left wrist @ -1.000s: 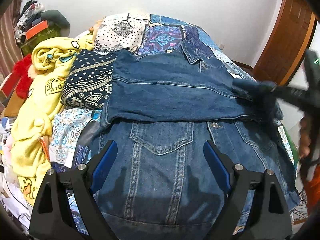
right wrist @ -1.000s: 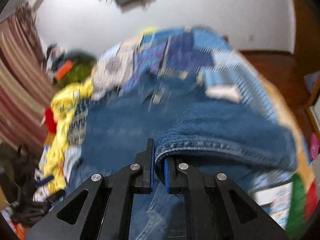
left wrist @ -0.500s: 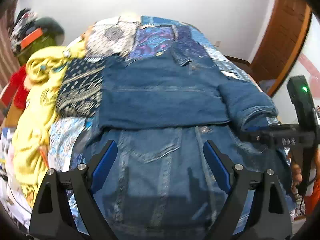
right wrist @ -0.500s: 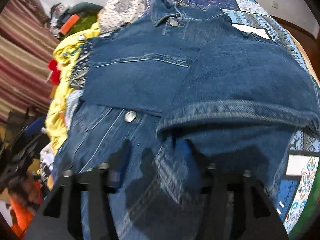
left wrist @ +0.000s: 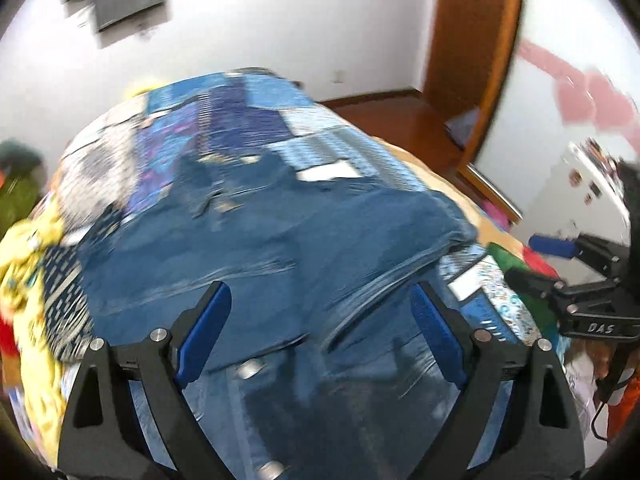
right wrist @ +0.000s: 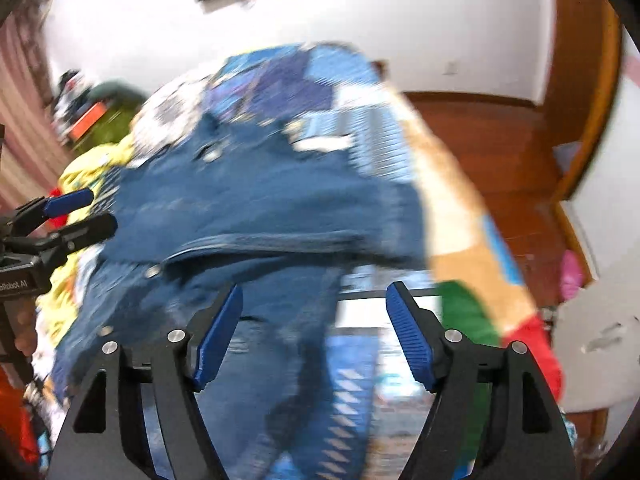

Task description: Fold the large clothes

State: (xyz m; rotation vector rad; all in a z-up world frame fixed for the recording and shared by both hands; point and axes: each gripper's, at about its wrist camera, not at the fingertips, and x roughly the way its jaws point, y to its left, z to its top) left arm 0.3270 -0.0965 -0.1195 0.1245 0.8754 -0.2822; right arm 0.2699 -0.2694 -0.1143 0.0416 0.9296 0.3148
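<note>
1. Left gripper (left wrist: 320,334): blue pads wide apart, nothing clamped; denim jacket (left wrist: 260,264) lies beneath and beyond them.
2. Right gripper (right wrist: 314,336): jaws have just been opening, nothing between them (jacket past the left finger).
3. Farther: patchwork bedspread (left wrist: 256,112).

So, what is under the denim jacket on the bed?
The denim jacket lies on a blue patchwork bedspread, which shows around it. The part beneath the jacket is covered, so anything else under it cannot be seen.
</note>
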